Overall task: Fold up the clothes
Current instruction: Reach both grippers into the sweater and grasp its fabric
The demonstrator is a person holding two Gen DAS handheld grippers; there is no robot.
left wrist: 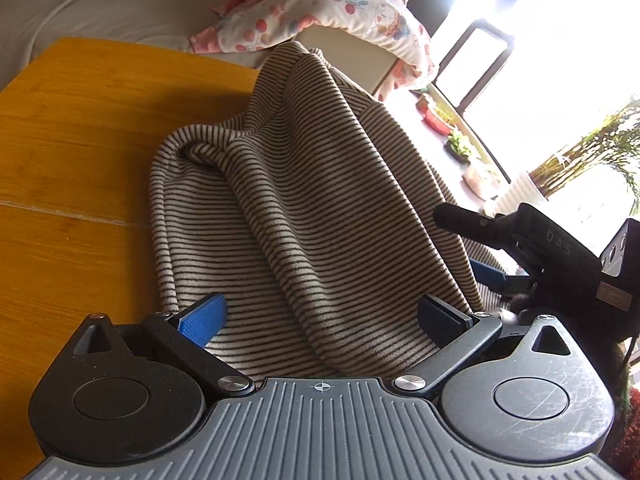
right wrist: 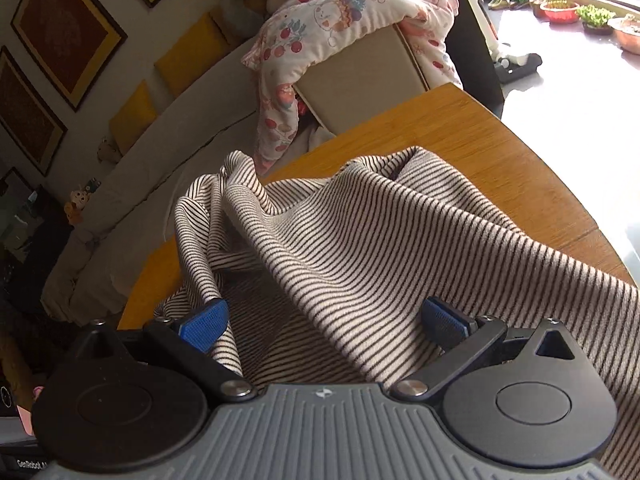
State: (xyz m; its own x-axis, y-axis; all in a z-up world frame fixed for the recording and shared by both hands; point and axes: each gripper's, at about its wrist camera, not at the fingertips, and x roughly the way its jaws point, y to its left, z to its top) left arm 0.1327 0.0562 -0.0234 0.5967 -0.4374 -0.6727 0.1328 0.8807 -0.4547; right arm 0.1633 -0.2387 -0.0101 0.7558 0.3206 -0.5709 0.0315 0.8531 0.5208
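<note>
A cream garment with thin dark stripes [left wrist: 304, 208] lies bunched on a yellow wooden table [left wrist: 72, 140]. My left gripper [left wrist: 320, 320] is open, its blue pads wide apart with striped cloth lying between them. My right gripper [right wrist: 326, 322] is also open, with the same garment [right wrist: 360, 240] draped between and over its blue pads. The right gripper's black body [left wrist: 552, 252] shows at the right edge of the left wrist view, close beside the cloth. The garment's raised folds hide the table behind them.
A floral quilt [right wrist: 344, 20] hangs over a beige sofa [right wrist: 168, 152] beyond the table's far edge [right wrist: 400, 116]. Yellow cushions and framed pictures are on the wall side. Plant pots [right wrist: 592, 16] stand on the floor by bright windows.
</note>
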